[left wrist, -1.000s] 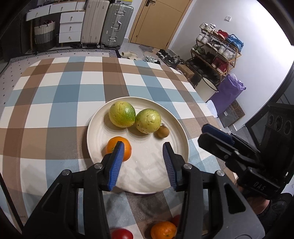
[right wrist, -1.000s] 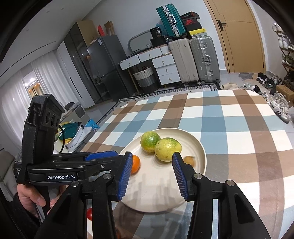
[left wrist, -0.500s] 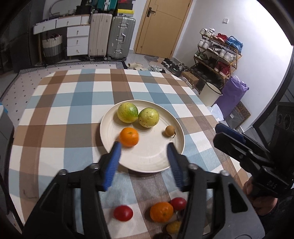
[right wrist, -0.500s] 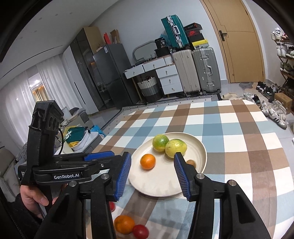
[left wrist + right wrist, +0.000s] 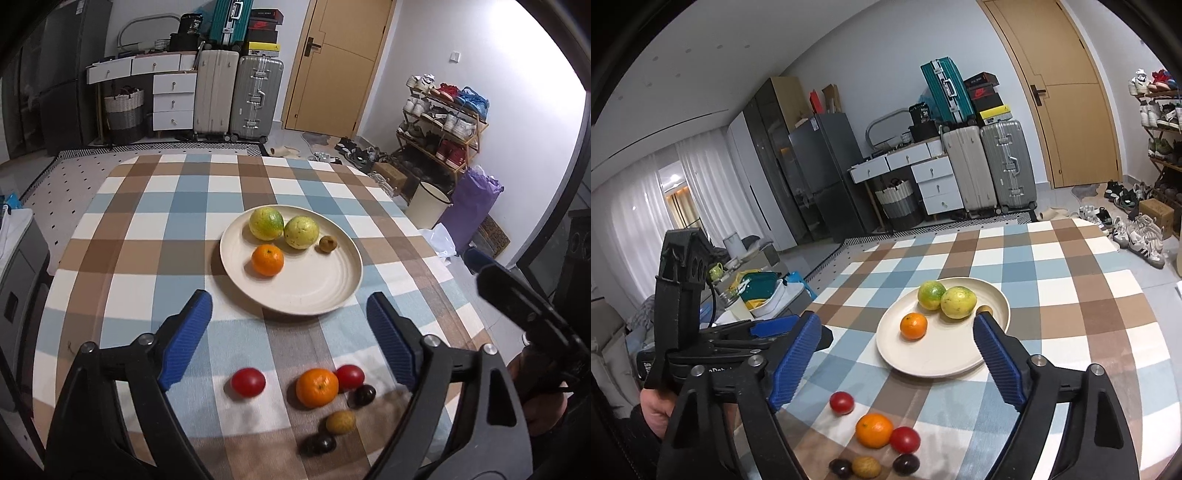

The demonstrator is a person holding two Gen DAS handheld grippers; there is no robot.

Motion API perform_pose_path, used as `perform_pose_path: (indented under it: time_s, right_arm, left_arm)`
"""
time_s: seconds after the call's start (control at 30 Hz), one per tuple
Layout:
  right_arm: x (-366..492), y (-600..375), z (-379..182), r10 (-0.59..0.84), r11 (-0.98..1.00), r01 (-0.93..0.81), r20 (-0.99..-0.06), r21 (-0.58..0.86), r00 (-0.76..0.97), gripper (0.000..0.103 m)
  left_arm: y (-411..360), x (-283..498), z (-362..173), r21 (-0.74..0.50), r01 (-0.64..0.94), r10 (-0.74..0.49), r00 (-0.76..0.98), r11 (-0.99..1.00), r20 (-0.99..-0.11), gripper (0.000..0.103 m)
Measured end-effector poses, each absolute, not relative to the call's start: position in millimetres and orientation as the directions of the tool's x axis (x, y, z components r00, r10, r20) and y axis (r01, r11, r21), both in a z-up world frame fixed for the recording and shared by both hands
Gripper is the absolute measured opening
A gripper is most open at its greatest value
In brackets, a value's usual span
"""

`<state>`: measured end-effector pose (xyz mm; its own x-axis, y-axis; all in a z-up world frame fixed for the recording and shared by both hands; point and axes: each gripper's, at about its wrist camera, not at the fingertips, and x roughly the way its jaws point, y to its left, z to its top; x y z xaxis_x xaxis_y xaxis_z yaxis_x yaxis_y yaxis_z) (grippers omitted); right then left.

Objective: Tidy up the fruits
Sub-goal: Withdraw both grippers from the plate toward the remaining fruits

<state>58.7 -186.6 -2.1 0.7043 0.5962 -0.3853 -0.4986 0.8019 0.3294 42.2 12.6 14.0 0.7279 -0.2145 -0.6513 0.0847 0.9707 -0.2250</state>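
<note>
Hiding part of the small brown fruit [image 5: 983, 308] on the plate [image 5: 934, 360], the right gripper [image 5: 897, 363] has its jaws opening with nothing between them; the left gripper [image 5: 286, 334] is opening too, also empty. Two yellow-green fruits [image 5: 266, 224] and an orange [image 5: 267, 260] sit on the cream plate. Nearer, on the checked tablecloth [image 5: 147, 229], lie two red tomatoes [image 5: 248, 382], another orange [image 5: 317, 387], and small dark fruits [image 5: 364, 395], perhaps plums, slightly blurred. Suitcases [image 5: 255, 99] stand by the door [image 5: 340, 62].

Wooden door [image 5: 334, 62], suitcases [image 5: 236, 96], shoe rack [image 5: 441, 122], white-curtained window [image 5: 639, 199]
</note>
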Motion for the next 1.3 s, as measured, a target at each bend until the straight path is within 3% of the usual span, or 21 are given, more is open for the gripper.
perform_pose_path:
  time_s: [0.1, 0.17, 0.47, 1.3]
  right_arm:
    - [46.9, -190.7, 1.3, 0.603, 0.796, -0.504, -0.37, 0.335, 0.707, 0.096]
    - [39.3, -192.9, 2.3, 0.605, 0.794, -0.505, -0.361, 0.338, 0.71, 0.099]
    - [13.6, -198.9, -0.4, 0.601, 0.797, -0.504, -0.362, 0.333, 0.712, 0.102]
    - [-9.3, -190.0, -26.5, 0.579, 0.815, -0.497, -0.434, 0.298, 0.69, 0.103]
  left_arm:
    - [10.5, 28.8, 14.3, -0.224, 0.09, -0.217, 0.732, 0.97, -0.646, 0.091]
    - [9.7, 17.6, 14.7, -0.22, 0.085, -0.21, 0.739, 0.972, -0.64, 0.102]
    - [16.0, -18.4, 7.8, -0.239, 0.073, -0.212, 0.746, 0.968, -0.631, 0.102]
    - [-2.5, -31.0, -91.4, -0.218, 0.066, -0.216, 0.571, 0.974, -0.792, 0.102]
